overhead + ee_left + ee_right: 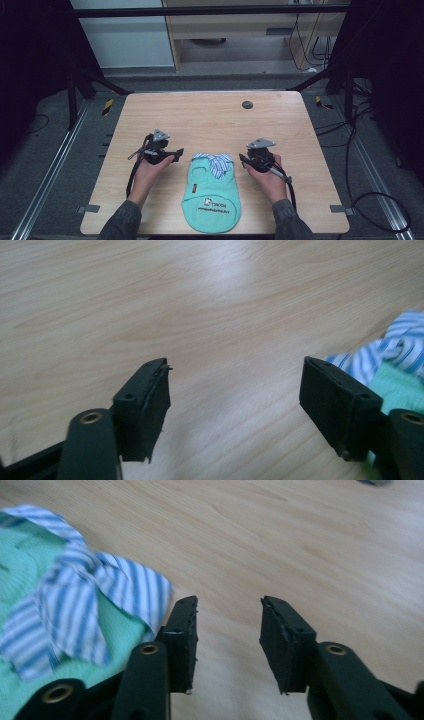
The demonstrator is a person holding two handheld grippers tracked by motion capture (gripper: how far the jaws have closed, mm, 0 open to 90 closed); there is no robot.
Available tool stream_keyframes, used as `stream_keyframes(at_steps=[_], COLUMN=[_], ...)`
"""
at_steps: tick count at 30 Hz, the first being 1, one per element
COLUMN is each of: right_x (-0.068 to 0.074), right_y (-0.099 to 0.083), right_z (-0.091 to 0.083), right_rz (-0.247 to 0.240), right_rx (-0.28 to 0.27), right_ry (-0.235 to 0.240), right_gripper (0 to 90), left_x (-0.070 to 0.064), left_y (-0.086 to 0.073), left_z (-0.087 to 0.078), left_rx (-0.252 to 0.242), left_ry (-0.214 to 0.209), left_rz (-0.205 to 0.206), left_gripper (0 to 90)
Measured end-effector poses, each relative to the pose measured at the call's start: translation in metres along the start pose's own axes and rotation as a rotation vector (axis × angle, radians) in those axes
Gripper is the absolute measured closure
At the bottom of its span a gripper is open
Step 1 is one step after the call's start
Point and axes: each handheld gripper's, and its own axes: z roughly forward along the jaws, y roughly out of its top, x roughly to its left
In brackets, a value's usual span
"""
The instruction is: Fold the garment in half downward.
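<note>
Left gripper (176, 152): held just left of the garment, jaws spread wide, nothing between them.
Garment (212, 197): mint-green top with a blue-striped collar (216, 162), laid flat between the 2 grippers (print too small to read).
Right gripper (243, 159): jaws parted, nothing between them, beside the collar.

High view: pale wooden counter (215, 120) evenly lit from above, surroundings dim to near black at both sides. Soft short shadows under hands. Picture low in resolution, slightly soft throughout.

Left gripper view: bright, broad white glare on wood at top centre. Black tool (235, 405) sharp-edged but dark, detail lost; striped blue-and-white cloth (395, 347) at right edge blurred.

Right gripper view: bright, even light. Striped cloth (85, 600) soft, out of focus; far wood hazy. Faint shadow beneath black tool (227, 640).
</note>
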Motion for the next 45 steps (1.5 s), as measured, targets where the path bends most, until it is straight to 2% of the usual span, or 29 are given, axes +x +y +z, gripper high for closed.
stream_keyframes(at_steps=[2,4,5,6,7,8,10,14,16,20,22,26,36,39,43,45], right_x=[0.005,0.007,0.009,0.012,0.012,0.016,0.019,0.024,0.025,0.026,0.024,0.022,0.027,0.029,0.031,0.032], right_y=[0.011,0.016,0.022,0.027,0.027,0.026,0.025,0.015,0.013,0.011,0.013,0.015,0.015,0.013,0.012,0.011], right_z=[0.006,0.009,0.012,0.015,0.015,0.015,0.015,0.020,0.021,0.024,0.025,0.029,0.043,0.044,0.044,0.044], right_rz=[-0.021,-0.026,-0.029,-0.031,-0.031,-0.025,-0.027,-0.023,-0.022,-0.019,0.004,0.002,-0.015,-0.015,-0.022,-0.024], right_rx=[0.001,-0.006,-0.010,-0.016,-0.016,-0.021,-0.017,0.001,0.004,0.008,-0.009,-0.002,0.055,0.065,0.067,0.063], right_ry=[0.015,0.024,0.037,0.050,0.050,0.074,0.085,0.112,0.116,0.121,0.118,0.112,0.123,0.121,0.113,0.112], right_gripper=[64.6,67.0,69.7,72.7,72.7,76.0,77.4,80.8,80.8,77.5,73.0,70.9,61.7,61.0,60.9,60.9], left_x=[-0.001,-0.007,-0.010,-0.020,-0.020,-0.024,-0.031,-0.036,-0.036,-0.033,-0.029,-0.025,-0.029,-0.031,-0.036,-0.039], left_y=[0.005,0.015,0.018,0.021,0.021,0.020,0.017,0.006,0.005,0.004,0.003,0.003,-0.002,0.002,0.008,0.008], left_z=[0.004,0.012,0.014,0.018,0.018,0.018,0.019,0.022,0.023,0.022,0.021,0.023,0.036,0.033,0.032,0.037], left_rx=[0.001,-0.015,-0.016,-0.013,-0.013,-0.010,0.006,0.021,0.021,0.026,0.020,0.027,0.091,0.066,0.055,0.068], left_ry=[-0.014,-0.063,-0.071,-0.085,-0.085,-0.089,-0.085,-0.083,-0.084,-0.069,-0.057,-0.071,-0.102,-0.112,-0.108,-0.099], left_rz=[-0.009,-0.045,-0.041,-0.026,-0.026,-0.013,0.018,0.011,0.006,0.020,0.024,0.012,0.010,-0.003,0.020,0.033], left_gripper=[33.9,35.5,39.1,41.1,42.9,44.6,44.8,49.0,50.0,50.9,50.6,50.5,41.4,40.5,38.7,38.4])
